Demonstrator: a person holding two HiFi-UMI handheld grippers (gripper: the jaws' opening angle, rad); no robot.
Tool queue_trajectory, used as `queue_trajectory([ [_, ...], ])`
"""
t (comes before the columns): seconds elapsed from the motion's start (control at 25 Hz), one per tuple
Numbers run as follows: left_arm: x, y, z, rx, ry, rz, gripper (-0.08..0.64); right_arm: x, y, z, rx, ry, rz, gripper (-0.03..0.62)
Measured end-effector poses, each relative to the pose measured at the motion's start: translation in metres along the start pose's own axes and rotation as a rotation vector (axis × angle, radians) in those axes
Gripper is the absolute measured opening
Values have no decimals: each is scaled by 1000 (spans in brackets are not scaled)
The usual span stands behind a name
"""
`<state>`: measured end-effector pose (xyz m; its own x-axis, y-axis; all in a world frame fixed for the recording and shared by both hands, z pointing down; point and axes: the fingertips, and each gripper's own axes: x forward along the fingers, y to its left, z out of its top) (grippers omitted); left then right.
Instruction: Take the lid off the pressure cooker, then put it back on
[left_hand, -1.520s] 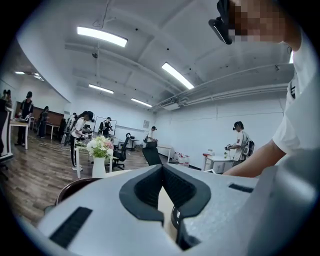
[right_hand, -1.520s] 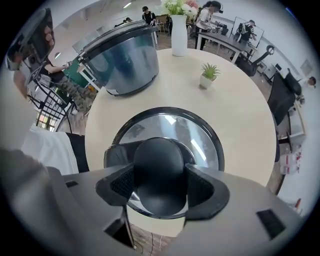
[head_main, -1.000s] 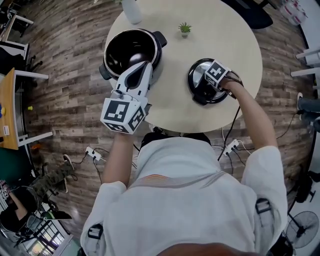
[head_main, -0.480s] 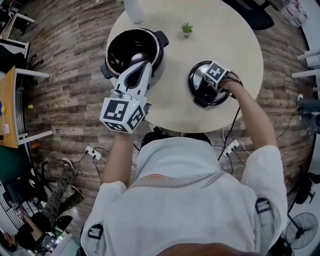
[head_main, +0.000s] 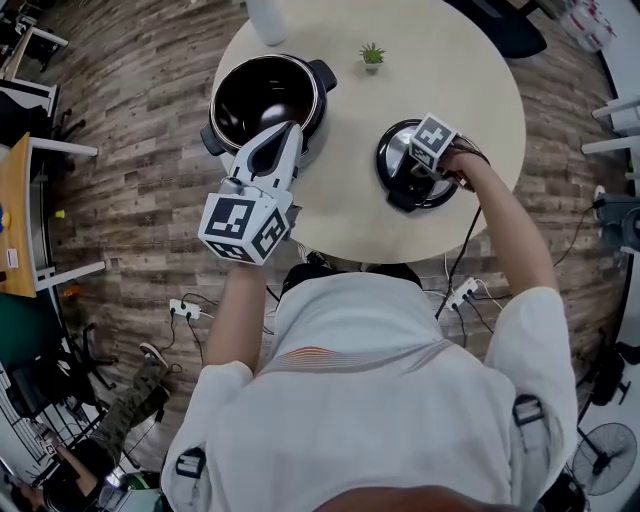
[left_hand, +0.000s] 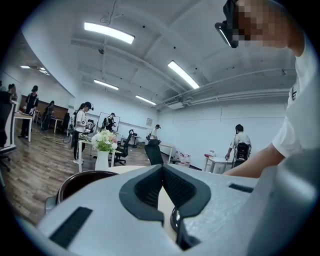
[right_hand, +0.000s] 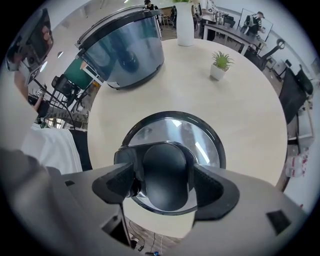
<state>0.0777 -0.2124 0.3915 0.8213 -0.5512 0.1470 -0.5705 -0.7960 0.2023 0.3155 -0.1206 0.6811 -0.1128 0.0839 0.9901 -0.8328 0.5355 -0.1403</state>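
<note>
Round pale counter (head_main: 350, 200), open office behind | lid (right_hand: 200, 135) parked flat on it, well apart from the open pressure cooker (head_main: 262, 95) | my right gripper (right_hand: 165, 184) straddles the lid's knob (right_hand: 165, 165), jaws just been opening, letting go i guess | left gripper (left_hand: 161, 169) idle, jaws pressed together, empty

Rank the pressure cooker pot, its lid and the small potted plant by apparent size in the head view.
1. pressure cooker pot
2. lid, somewhat smaller and partly covered
3. potted plant, clearly the smallest
</note>
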Motion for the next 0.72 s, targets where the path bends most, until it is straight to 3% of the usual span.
queue_trajectory([
  [0.52,-2,0,3,2,-4,-13,5,-6,-2,-4,-2,4,-49,368],
  [0.72,-6,3,3,1,-8,-6,5,-37,-4,12,23,-137,-84,368],
])
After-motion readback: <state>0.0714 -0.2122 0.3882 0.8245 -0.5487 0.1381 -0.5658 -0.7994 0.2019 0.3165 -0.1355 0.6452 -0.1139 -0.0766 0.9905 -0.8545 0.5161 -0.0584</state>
